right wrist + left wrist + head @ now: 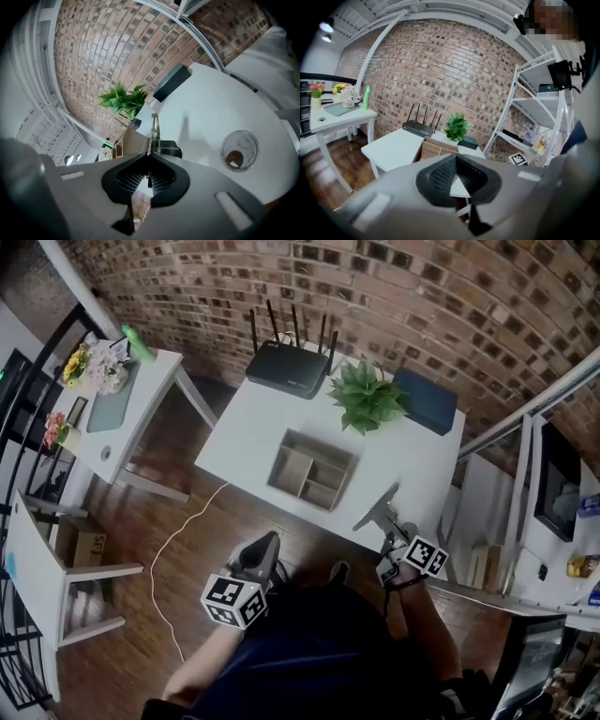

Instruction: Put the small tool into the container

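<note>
Tool: one thin silver tool (154, 127)
Box: one brown wooden box (312, 470)
Right gripper (149, 157): at white table's (246, 432) near right edge, pinching tool
Left gripper (455, 158): low, closed, empty

txt: none legible | labels/brands: none | nos./signs: none

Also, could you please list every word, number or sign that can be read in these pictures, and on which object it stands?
No word or number can be read in any view.
Brown cardboard box on the floor: dark marks, too blurred to read.
Small packages at the right edge: labels too small to read.
White cube at the left and white cube at the right: black square patterns only, no letters.
</note>
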`<state>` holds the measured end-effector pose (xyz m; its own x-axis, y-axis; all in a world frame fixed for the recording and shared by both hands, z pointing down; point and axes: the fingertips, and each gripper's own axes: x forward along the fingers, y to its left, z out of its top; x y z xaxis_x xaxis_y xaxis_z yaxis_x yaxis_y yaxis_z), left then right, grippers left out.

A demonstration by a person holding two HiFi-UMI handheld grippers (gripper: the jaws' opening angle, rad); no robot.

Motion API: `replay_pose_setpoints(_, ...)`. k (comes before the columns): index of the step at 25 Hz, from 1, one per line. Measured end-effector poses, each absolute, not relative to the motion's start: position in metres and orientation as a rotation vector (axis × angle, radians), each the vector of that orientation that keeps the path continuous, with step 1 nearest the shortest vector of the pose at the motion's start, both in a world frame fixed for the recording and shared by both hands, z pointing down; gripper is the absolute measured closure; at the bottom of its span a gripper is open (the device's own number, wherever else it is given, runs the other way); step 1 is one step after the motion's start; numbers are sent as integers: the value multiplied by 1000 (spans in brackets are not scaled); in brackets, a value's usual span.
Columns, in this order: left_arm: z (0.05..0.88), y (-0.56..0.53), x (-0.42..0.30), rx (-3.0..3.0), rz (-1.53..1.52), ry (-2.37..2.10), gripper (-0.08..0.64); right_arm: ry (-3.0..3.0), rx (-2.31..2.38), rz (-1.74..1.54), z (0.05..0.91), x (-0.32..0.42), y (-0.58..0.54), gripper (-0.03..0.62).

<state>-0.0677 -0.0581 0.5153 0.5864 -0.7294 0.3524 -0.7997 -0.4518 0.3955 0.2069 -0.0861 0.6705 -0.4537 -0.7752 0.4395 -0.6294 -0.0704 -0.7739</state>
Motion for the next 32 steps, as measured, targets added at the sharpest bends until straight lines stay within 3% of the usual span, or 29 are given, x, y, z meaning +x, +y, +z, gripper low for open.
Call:
replay_pose_setpoints(17, 520, -62, -99, 2229, 135, -1262, 558, 2442, -1470, -1158, 559, 131, -130, 575)
replay_pose_setpoints(32, 521, -59, -154, 2143, 102, -1380, 557, 2649, -1423, -1069, 553, 45, -173, 575)
